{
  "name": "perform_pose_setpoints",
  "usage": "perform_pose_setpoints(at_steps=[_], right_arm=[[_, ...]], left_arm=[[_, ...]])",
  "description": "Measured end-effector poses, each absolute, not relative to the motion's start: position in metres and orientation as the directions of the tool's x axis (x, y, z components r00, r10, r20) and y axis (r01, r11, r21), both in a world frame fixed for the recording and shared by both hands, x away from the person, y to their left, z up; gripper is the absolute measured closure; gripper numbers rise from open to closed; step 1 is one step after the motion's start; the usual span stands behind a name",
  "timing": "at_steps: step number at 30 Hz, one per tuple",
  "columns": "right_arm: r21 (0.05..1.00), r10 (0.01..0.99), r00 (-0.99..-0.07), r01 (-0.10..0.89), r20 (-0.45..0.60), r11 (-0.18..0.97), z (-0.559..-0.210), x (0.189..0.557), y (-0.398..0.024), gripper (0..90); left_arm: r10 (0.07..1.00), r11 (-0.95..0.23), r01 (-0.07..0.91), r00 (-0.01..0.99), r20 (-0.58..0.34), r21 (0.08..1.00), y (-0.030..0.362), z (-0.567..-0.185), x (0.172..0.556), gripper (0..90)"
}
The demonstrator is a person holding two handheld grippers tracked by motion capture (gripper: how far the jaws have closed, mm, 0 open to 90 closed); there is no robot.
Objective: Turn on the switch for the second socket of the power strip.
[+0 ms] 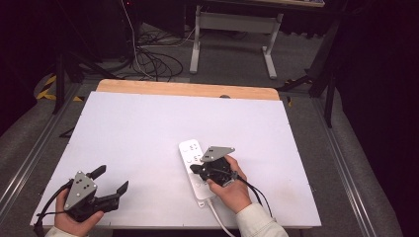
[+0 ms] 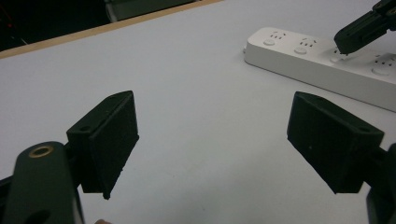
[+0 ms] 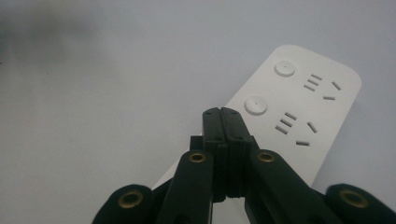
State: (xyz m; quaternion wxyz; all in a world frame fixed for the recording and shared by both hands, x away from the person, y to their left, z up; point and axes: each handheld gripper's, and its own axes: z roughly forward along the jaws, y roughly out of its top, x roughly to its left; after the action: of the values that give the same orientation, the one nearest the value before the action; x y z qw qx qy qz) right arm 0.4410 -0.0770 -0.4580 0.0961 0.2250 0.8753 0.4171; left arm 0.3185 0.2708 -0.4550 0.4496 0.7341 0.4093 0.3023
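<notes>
the right claw [image 3: 223, 114] is clenched, its two jaws pressed flat together with nothing between them, and its tip sits on the top face of a white power strip [image 3: 299, 100], just beside one of the round buttons; two more buttons and their socket slots lie beyond the tip. in the high view the right claw [image 1: 198, 170] is over the middle of the strip [image 1: 189, 153], whose cable runs back past the right hand [image 1: 230, 190]. well apart to its left, the left claw [image 1: 112, 180] is released, jaws spread wide over the bare white worktop [image 1: 148, 123], grasping nothing, with the strip [image 2: 299, 51] ahead to its right.
</notes>
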Motion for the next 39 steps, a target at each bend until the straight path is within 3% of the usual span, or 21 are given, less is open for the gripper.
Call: perform_pose_setpoints(at_steps=[39], right_arm=[[0.753, 0.499, -0.866, 0.296, -0.048, 0.587, -0.4653, 0.4349, -0.0703, 90.0]], left_arm=[[0.873, -0.259, 0.33, 0.482, 0.074, 0.908, 0.2698, -0.4554, 0.3185, 16.9]])
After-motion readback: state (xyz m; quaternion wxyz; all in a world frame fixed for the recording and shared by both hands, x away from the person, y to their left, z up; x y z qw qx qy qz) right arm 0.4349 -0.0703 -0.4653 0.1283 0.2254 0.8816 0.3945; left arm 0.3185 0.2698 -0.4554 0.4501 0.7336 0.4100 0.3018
